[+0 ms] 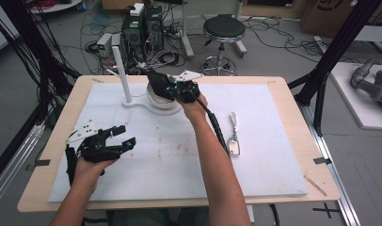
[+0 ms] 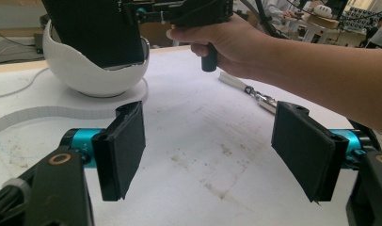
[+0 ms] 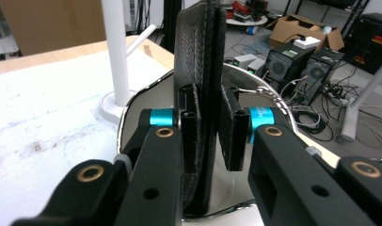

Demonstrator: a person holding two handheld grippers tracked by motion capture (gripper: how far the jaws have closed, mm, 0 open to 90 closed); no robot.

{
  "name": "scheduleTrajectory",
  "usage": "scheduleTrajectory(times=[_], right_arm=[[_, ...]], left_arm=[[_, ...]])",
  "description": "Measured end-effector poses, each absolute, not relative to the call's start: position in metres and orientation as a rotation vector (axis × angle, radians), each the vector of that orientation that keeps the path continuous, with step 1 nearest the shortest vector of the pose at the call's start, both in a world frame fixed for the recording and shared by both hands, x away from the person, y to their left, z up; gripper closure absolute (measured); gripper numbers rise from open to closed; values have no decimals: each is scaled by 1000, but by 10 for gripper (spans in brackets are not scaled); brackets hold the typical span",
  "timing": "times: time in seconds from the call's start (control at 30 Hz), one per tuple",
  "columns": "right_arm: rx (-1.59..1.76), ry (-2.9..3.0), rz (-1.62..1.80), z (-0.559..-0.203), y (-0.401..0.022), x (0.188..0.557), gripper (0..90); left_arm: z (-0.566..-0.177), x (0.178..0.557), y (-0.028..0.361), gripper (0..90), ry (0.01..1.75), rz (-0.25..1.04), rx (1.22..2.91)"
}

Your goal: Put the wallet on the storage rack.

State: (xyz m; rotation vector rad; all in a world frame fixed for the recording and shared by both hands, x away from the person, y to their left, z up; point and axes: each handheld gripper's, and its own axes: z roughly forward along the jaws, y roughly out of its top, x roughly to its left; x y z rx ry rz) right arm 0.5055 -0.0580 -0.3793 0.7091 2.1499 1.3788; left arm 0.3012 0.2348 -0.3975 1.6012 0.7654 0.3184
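One black wallet (image 3: 198,94), upright and edge-on, clamped between the two pads of the right gripper (image 3: 210,136), lower end down inside the single white bowl (image 2: 85,70) at the far side of the table (image 1: 283,94). Left gripper (image 2: 212,155) near the table's left edge, jaws wide apart with nothing between them (bare white mat (image 1: 179,160) below). Also one white post (image 1: 122,73) just beside the bowl and one metal clip (image 1: 234,136) lying to the right of the forearm.

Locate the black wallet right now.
In the high view the wallet sits far centre, clamped upright in the right gripper, its lower end inside the white bowl beside the white post.
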Motion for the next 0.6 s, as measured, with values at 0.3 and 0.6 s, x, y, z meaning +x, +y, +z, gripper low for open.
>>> scheduleTrajectory(times=[0.3,0.6], right_arm=[[753,2159,1368,-390,-63,507,780],[862,2095,1394,-367,-75,500,340]], left_arm=[[-398,303,235,263,766,310,1600],[-399,303,233,263,763,307,1613]])
